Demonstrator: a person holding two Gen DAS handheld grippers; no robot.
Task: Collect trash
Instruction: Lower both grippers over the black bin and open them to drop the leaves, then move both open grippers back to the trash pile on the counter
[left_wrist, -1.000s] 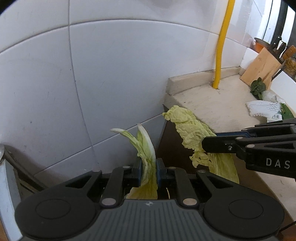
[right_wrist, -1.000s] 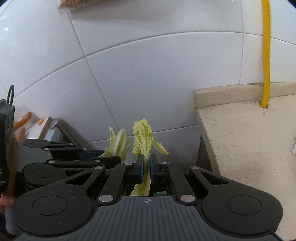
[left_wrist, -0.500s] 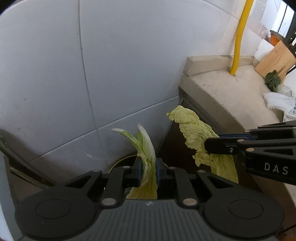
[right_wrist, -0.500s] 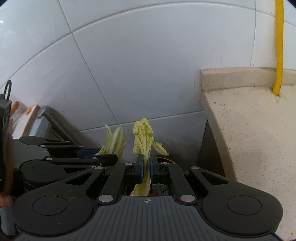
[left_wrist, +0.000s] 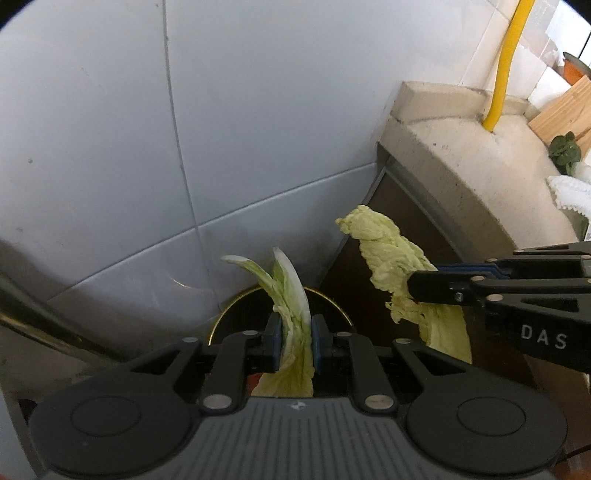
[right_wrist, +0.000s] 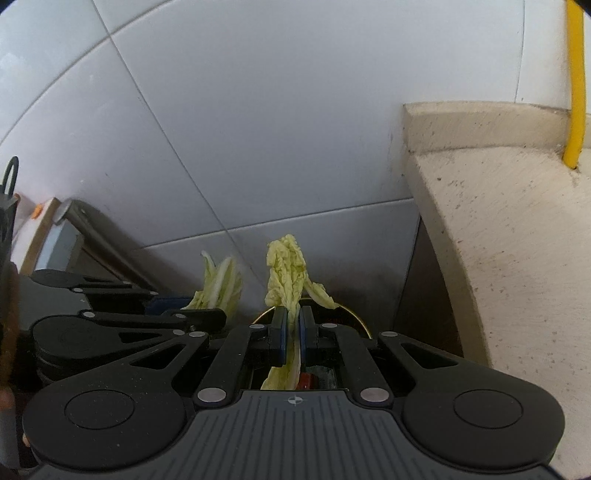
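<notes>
Two cabbage leaves held over a bin

The left gripper (left_wrist: 294, 341) clamps one cabbage leaf (left_wrist: 291, 295), the right gripper (right_wrist: 291, 334) clamps another leaf (right_wrist: 288, 273); the round bin (left_wrist: 229, 314) below is mostly hidden, perhaps holding scraps.

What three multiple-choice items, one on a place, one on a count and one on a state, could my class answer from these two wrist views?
1. Where is the gold-rimmed bin?
A. On the stone counter
B. Below the claws, by the tiled wall
C. Beside the wooden block

2. How many cabbage leaves are held in all?
A. One
B. Two
C. Four

3. How is the left claw?
A. Shut on a leaf
B. Wide open
C. Shut on nothing

Key: 1 B, its rim curves under both claws at the foot of the wall. 2 B, the left leaf and the right leaf, the latter in the right claw. 3 A, its blue pads press the left leaf.
</notes>
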